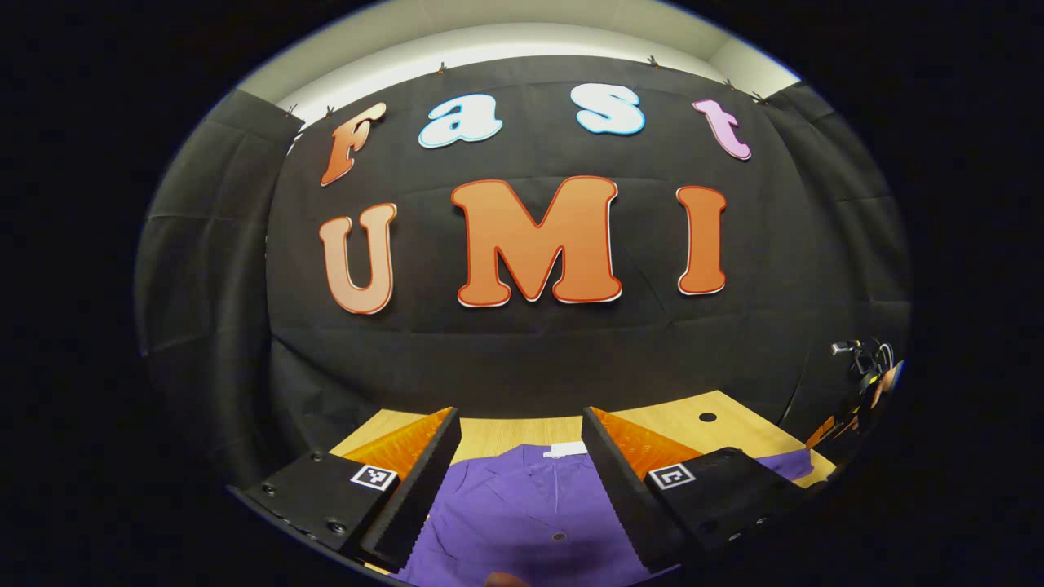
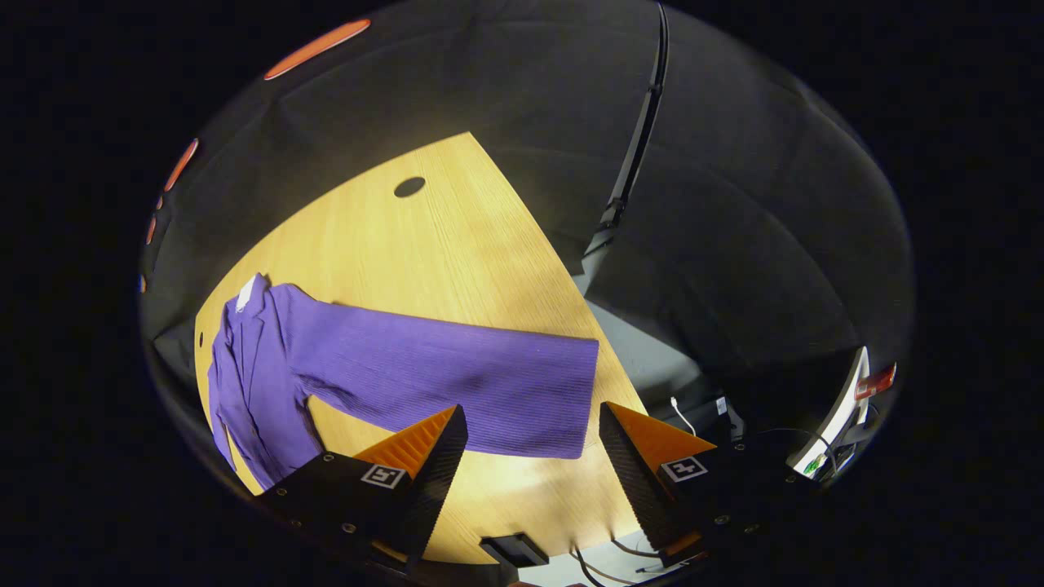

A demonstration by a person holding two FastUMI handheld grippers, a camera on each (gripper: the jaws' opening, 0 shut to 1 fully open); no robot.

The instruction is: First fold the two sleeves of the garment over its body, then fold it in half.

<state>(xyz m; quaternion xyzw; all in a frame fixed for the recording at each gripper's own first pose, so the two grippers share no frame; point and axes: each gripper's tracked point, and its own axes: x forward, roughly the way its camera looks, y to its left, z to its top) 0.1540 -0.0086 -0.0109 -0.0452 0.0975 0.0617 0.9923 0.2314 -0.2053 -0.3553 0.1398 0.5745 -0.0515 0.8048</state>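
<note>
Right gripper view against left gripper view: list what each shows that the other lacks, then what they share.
Right gripper view: a sleeve stretched flat across the table, its cuff just ahead of the open right tool.

Left gripper view: the white neck label and a button, between the open left tool's fingers.

Both: the purple garment, unfolded on the wooden table.

bench (image 2: 457, 244): bare wood open from the sleeve (image 2: 457, 379) to the far edge, only a dark round hole (image 2: 409, 187) near the far corner | sleeve cuff lies just inside the right edge | beyond that edge: slanted pole (image 2: 632, 163) and cables (image 2: 681, 412) obstruct | far edge: cloth wall (image 1: 530, 350) closes it
</note>
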